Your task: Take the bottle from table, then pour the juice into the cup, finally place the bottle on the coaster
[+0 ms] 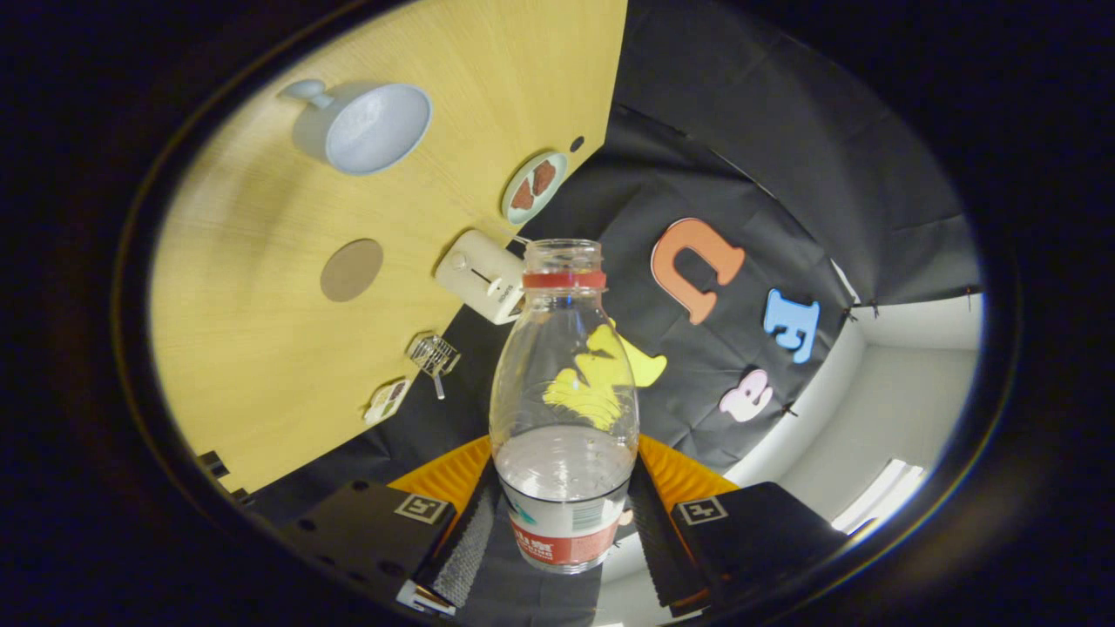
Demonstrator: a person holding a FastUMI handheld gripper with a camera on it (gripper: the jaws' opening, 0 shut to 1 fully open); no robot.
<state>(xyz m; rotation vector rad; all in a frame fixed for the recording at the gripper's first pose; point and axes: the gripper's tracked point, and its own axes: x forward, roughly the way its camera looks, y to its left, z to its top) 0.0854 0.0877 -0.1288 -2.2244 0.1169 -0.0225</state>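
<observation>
Bottle (564, 383): clear glossy plastic, printed wrapper at base, held between ribbed gripper (564, 514) pads. Table (261, 348): pale wood-grain, matt. Cup (366, 126): smooth, matt, ceramic look. Coaster (351, 270): flat, dull disc. Toaster (482, 275): smooth, satin casing. Small rack (433, 355): shiny wire metal. Plate (533, 186): smooth glaze. Wall: matt cloth.

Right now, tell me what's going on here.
A hand-held gripper is shut on an uncapped clear bottle, held between its fingers and lifted off the wooden table. A little liquid sits in the bottle. On the table lie the pale cup and the round coaster; nothing is pouring yet.
</observation>
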